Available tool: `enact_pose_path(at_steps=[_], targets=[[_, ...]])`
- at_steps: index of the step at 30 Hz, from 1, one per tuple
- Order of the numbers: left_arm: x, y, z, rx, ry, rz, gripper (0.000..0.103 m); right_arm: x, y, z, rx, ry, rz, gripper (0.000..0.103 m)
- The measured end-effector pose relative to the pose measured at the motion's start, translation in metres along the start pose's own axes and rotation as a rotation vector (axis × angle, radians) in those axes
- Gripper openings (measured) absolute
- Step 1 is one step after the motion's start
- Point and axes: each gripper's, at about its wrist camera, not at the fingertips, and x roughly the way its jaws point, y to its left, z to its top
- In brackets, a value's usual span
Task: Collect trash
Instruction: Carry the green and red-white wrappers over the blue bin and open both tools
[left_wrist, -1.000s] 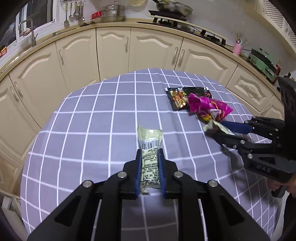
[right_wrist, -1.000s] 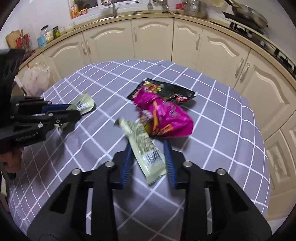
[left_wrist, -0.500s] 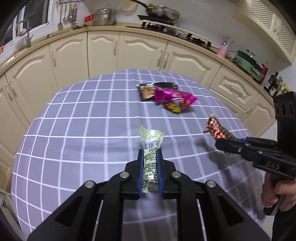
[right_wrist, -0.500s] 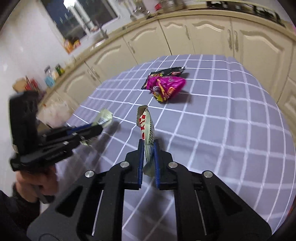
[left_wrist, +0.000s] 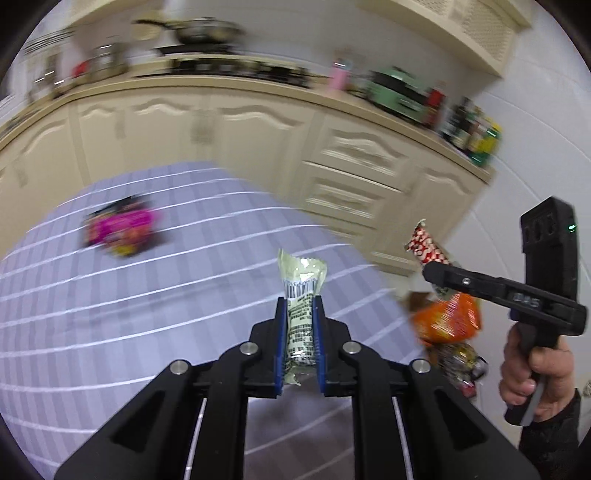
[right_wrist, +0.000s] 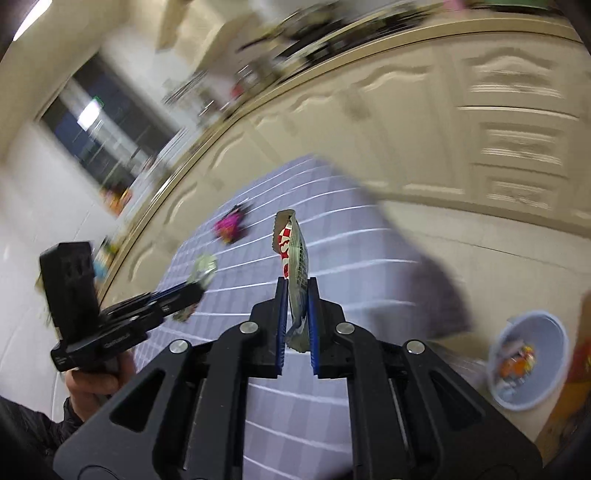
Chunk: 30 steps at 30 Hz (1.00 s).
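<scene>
My left gripper (left_wrist: 300, 332) is shut on a pale green wrapper (left_wrist: 302, 291) with a barcode, held above the table's right edge. My right gripper (right_wrist: 296, 325) is shut on a red-and-white checked wrapper (right_wrist: 291, 251), lifted past the table edge. In the left wrist view the right gripper (left_wrist: 439, 275) holds that checked wrapper (left_wrist: 424, 247) over the floor. In the right wrist view the left gripper (right_wrist: 192, 291) shows with the green wrapper (right_wrist: 205, 266). A pink wrapper (left_wrist: 122, 230) on a dark one lies on the purple checked tablecloth (left_wrist: 147, 295).
A pale blue trash bin (right_wrist: 528, 360) with wrappers in it stands on the floor at the right. Orange and shiny wrappers (left_wrist: 448, 321) show below the right gripper. Cream cabinets (left_wrist: 351, 177) curve behind the table. Both views are blurred.
Both grippers have swung right, away from the table, carrying their wrappers. The trash bin has come into the right wrist view. The pink wrapper stays on the table.
</scene>
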Motion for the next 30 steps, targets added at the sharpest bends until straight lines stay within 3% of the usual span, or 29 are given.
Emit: enact_pose_path(at_steps=[4, 9, 15, 20, 21, 22, 23, 24, 30], targets=[[0.043, -0.075, 0.013, 0.105, 0.061, -0.089, 0.012, -0.042, -0.086, -0.012, 0.156, -0.049, -0.165, 0.010], [0.121, -0.163, 0.013, 0.202, 0.207, -0.188, 0.012, -0.057, -0.188, -0.039, 0.353, -0.019, -0.301, 0.010], [0.229, -0.232, -0.006, 0.287, 0.402, -0.168, 0.013, -0.046, -0.262, -0.053, 0.506, 0.036, -0.342, 0.011], [0.306, -0.253, -0.018, 0.313, 0.548, -0.171, 0.015, -0.033, -0.299, -0.057, 0.599, 0.061, -0.332, 0.014], [0.314, -0.255, -0.019, 0.323, 0.568, -0.180, 0.023, -0.035, -0.308, -0.061, 0.629, 0.056, -0.339, 0.031], [0.319, -0.256, -0.019, 0.333, 0.583, -0.187, 0.051, -0.037, -0.314, -0.062, 0.653, 0.048, -0.352, 0.084], [0.321, -0.257, -0.018, 0.344, 0.581, -0.178, 0.064, -0.040, -0.318, -0.063, 0.671, 0.029, -0.365, 0.099], [0.317, -0.257, -0.013, 0.356, 0.542, -0.157, 0.088, -0.044, -0.321, -0.066, 0.684, 0.004, -0.373, 0.097], [0.276, -0.238, 0.013, 0.323, 0.406, -0.112, 0.091, -0.057, -0.311, -0.078, 0.709, -0.034, -0.404, 0.097]])
